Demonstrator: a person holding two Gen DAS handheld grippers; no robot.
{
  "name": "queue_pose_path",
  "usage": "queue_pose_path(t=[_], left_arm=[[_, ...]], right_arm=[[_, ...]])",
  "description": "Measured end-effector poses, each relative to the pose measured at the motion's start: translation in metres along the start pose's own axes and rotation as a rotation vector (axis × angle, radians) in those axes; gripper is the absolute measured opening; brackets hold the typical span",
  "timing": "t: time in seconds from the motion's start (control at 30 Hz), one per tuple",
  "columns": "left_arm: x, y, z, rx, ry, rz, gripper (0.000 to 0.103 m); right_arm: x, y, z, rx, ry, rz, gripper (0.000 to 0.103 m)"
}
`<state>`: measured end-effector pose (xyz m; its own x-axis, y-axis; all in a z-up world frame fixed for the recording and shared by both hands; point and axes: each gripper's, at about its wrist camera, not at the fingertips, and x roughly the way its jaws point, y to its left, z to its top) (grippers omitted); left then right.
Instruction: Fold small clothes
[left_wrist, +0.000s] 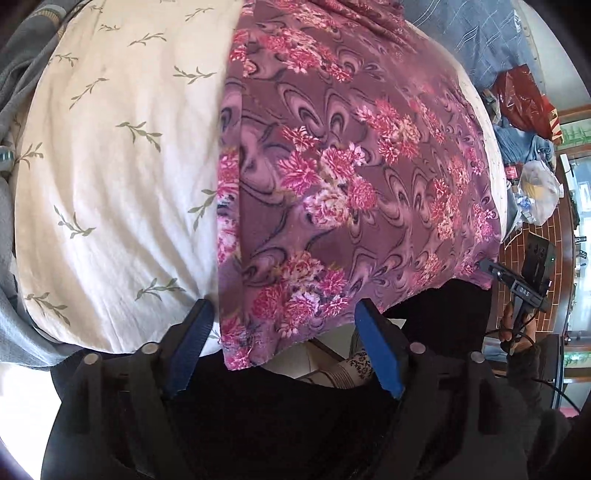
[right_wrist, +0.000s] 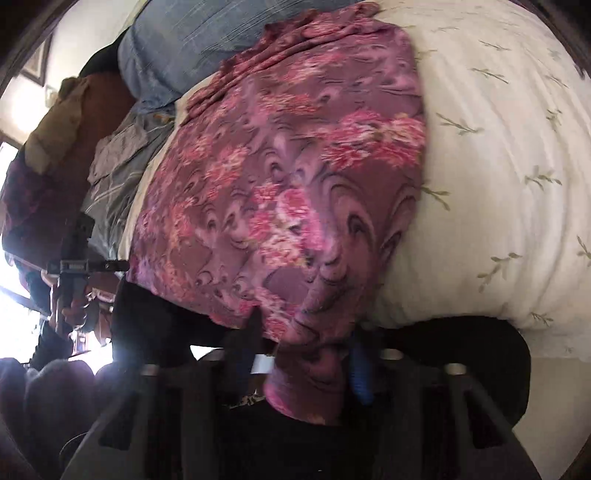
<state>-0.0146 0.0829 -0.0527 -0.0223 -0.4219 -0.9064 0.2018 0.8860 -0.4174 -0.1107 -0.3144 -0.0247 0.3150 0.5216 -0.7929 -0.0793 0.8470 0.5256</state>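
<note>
A purple garment with pink flowers (left_wrist: 351, 166) lies spread on a cream bedsheet with green sprigs (left_wrist: 110, 166). My left gripper (left_wrist: 284, 325) is open, its blue pads on either side of the garment's near left corner, which hangs over the bed edge. My right gripper (left_wrist: 487, 266) shows at the right in the left wrist view, at the garment's near right corner. In the right wrist view the garment (right_wrist: 295, 177) bunches up between the right gripper's (right_wrist: 299, 362) blue pads, which look closed on that corner. The left gripper (right_wrist: 118, 265) shows there at the garment's other corner.
Blue-grey bedding (left_wrist: 472, 33) lies at the far end of the bed. A red bag (left_wrist: 521, 96), a clear plastic bag (left_wrist: 539, 192) and clothes lie beyond the bed's right side over a brick-pattern floor (left_wrist: 532, 302). Brown and grey cloths (right_wrist: 74, 122) pile at the left.
</note>
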Motion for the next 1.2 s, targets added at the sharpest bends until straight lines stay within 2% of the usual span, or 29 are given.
queue_pose_path(t=[0.03,0.1,0.13,0.27,0.47,0.57,0.67,0.8,0.9,1.1,1.2], left_arm=[[0.000,0.000,-0.001,0.002,-0.003,-0.002,0.058],[-0.001,0.005,-0.001,-0.008,0.006,-0.028,0.011],[-0.001,0.009,0.000,-0.030,0.009,-0.066,0.007],[-0.013,0.011,0.006,-0.068,-0.051,-0.176,0.006],[-0.048,0.011,0.030,-0.119,-0.224,-0.426,0.006],[-0.058,0.012,0.049,-0.147,-0.298,-0.470,0.006],[-0.065,0.015,0.067,-0.177,-0.357,-0.495,0.006],[-0.077,0.022,0.102,-0.196,-0.424,-0.481,0.006],[-0.082,0.027,0.130,-0.213,-0.454,-0.471,0.006],[-0.098,0.030,0.193,-0.218,-0.533,-0.447,0.006],[-0.097,0.029,0.230,-0.215,-0.539,-0.423,0.006]], right_arm=[[-0.002,0.002,0.001,-0.010,-0.007,0.018,0.013],[-0.010,0.004,0.005,-0.022,-0.047,0.042,0.012],[-0.014,0.005,0.007,-0.016,-0.076,0.067,0.011],[-0.025,0.004,0.018,0.044,-0.199,0.167,0.010],[-0.035,0.004,0.041,0.117,-0.343,0.288,0.010],[-0.043,-0.001,0.056,0.146,-0.404,0.319,0.010],[-0.051,-0.012,0.074,0.196,-0.477,0.359,0.010],[-0.055,-0.023,0.102,0.241,-0.528,0.398,0.010],[-0.054,-0.028,0.130,0.247,-0.557,0.387,0.010],[-0.044,-0.050,0.186,0.330,-0.612,0.419,0.010],[-0.032,-0.062,0.213,0.376,-0.616,0.402,0.010]])
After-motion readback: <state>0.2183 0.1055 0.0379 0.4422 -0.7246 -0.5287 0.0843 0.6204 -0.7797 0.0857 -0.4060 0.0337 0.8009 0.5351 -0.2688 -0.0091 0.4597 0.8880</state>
